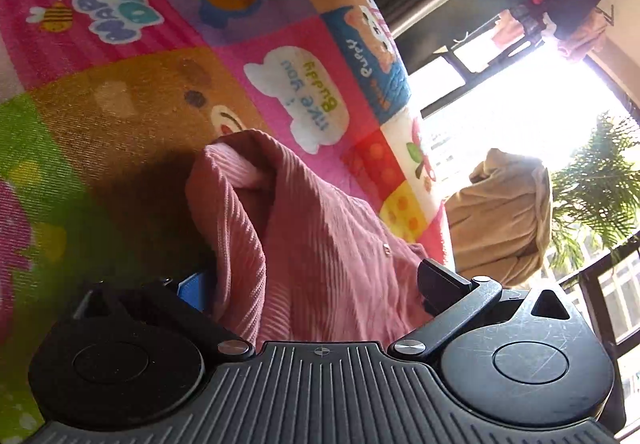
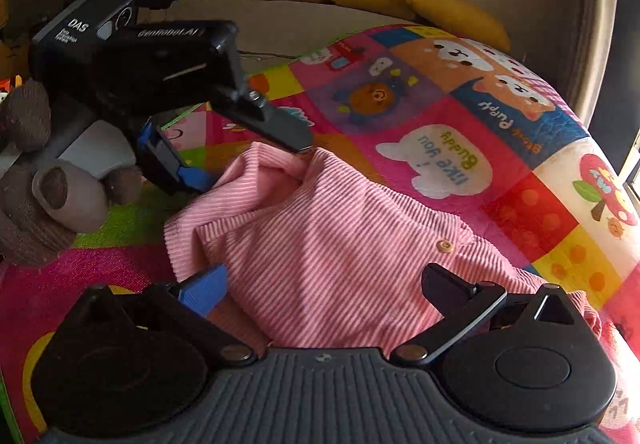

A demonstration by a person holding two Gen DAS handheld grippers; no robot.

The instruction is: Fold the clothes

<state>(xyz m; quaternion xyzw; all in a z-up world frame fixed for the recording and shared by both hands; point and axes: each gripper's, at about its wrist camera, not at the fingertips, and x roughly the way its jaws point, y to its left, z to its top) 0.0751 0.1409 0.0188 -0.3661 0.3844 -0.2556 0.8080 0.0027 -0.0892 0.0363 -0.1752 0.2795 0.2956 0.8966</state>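
Pink ribbed corduroy garment point(image 2: 340, 240) sprawls on the colourful cartoon-print play mat point(image 2: 500, 132), bunched between the spread fingers of the left gripper point(image 2: 240, 160) and right gripper point(image 2: 326, 290), light and floppy, so I'd pinch hems.

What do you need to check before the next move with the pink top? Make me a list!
1. Pink top lies on the play mat: ok.
2. Left gripper has its jaws open with the raised fold between them: ok.
3. Right gripper has its jaws open over the near edge: ok.
4. Top is smooth: not ok, the far end is bunched up.
5. Cloth is pinched firmly: not ok, neither gripper is shut.
6. Stuffed toy is clear of the top: ok.
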